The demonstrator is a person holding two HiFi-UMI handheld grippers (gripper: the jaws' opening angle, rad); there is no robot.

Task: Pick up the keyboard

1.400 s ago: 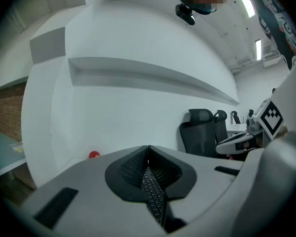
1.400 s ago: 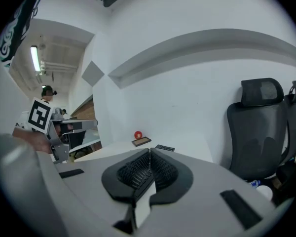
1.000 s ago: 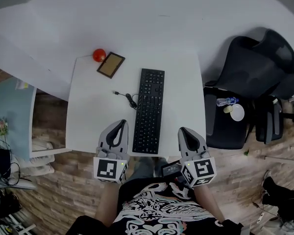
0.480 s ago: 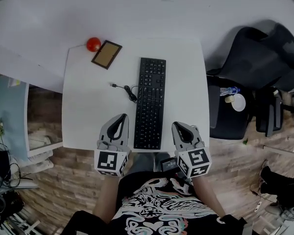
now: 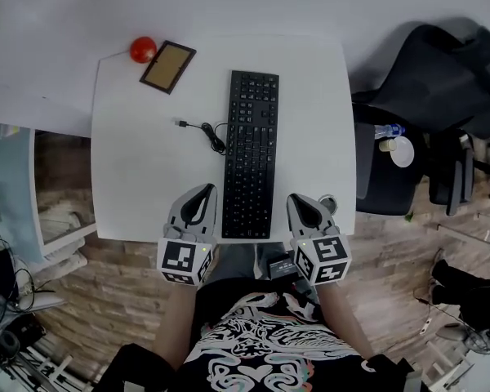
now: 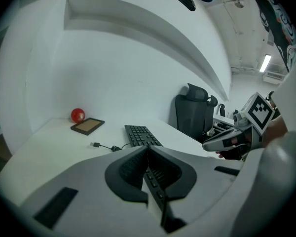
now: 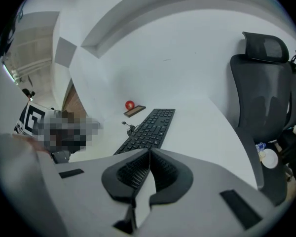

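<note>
A black keyboard (image 5: pixel 250 153) lies lengthwise down the middle of the white table (image 5: pixel 139 178), its loose cable (image 5: pixel 202 131) curled to its left. My left gripper (image 5: pixel 204 191) hovers at the table's near edge just left of the keyboard's near end, jaws shut and empty. My right gripper (image 5: pixel 298 202) sits just right of that same end, also shut with nothing held. The left gripper view shows the keyboard (image 6: pixel 140 135) beyond the closed left gripper (image 6: pixel 148 149); in the right gripper view the keyboard (image 7: pixel 148 128) runs ahead-left of the right gripper (image 7: pixel 149 152).
A red ball (image 5: pixel 142 49) and a small framed board (image 5: pixel 167 65) sit at the table's far left corner. A black office chair (image 5: pixel 429 96) stands to the right, with a bottle and cup (image 5: pixel 396 149) on a seat. Brick-pattern floor lies below the near edge.
Both grippers have sunk toward the table's near edge and drawn closer to the keyboard's near end. The head view shifted, so the table sits higher in frame. Jaws stayed shut.
</note>
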